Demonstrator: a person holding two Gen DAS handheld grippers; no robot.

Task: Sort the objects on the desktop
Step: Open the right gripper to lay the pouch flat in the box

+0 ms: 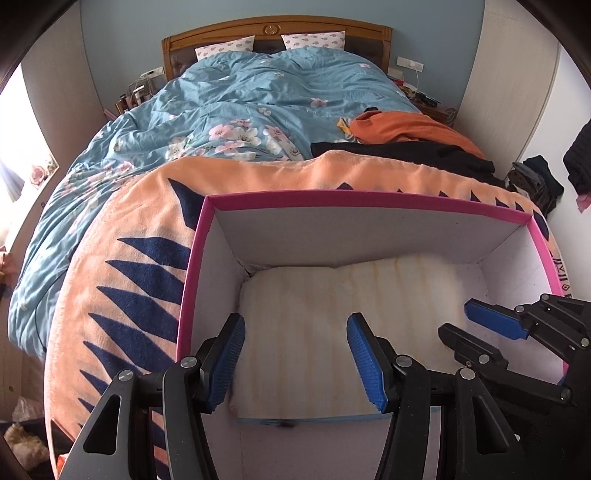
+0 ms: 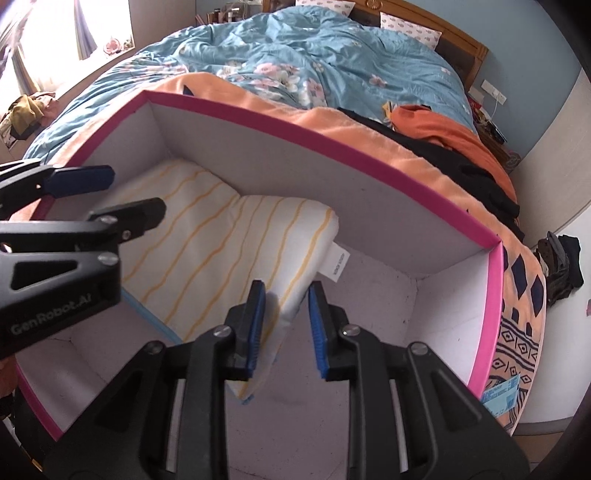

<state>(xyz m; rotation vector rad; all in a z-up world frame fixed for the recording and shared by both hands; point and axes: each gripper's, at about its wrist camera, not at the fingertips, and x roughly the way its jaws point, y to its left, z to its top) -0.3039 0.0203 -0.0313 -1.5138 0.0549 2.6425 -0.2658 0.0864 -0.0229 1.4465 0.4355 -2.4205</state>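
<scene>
Left gripper (image 1: 295, 360) hangs inside the box (image 1: 332, 195), jaws well apart, nothing between the blue pads but the folded towel (image 1: 306, 332) lying below them. Right gripper (image 2: 286, 328) is in there too, jaws parted by a narrow gap, and the near corner of the towel (image 2: 207, 236) sits between them; its left pad looks to be touching the cloth, the right pad stands clear, so no clamp. No earlier view to compare.

In the left wrist view, the right gripper (image 1: 458, 319) pokes in at 3 o'clock, over the towel's edge. The towel, white with yellow stripes, lies flat on the box floor, filling the far left part; a small label (image 2: 337, 264) sticks out at its far right corner.

The box has a pink rim and white walls, which hem both grippers in. It rests on an orange blanket (image 1: 140, 229) with dark blue marks. Beyond, at 12 o'clock, a blue flowered quilt (image 1: 258, 96), two pillows (image 1: 225, 48) and a wooden headboard (image 1: 273, 29). At 1 o'clock, orange cloth (image 1: 406, 127) over black clothes (image 1: 402, 157).
</scene>
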